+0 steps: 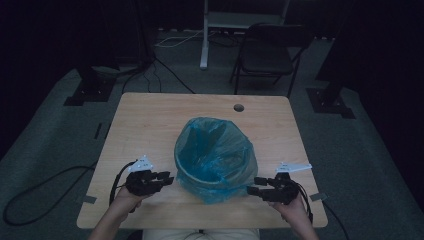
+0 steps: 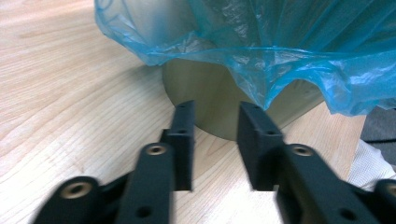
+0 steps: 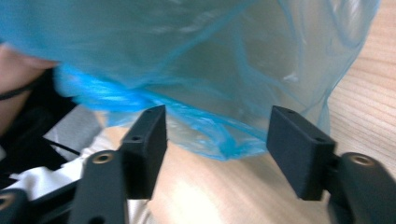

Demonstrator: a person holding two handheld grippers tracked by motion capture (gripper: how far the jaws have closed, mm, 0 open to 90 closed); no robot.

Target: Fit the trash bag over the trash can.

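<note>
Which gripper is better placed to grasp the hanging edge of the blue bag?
Probably the right gripper: the blue bag hangs just ahead of its open fingers. The left gripper faces the bare bin wall.

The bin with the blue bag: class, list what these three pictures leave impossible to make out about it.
- Bottom of the bin: high view, hidden by the blue bag lining it.
- Bin's rim: left gripper view, cut off by the top edge and draped by the bag.
- Bin's wall: right gripper view, blurred behind the bag's film.
- Bin's far side: high view, too dark.
</note>
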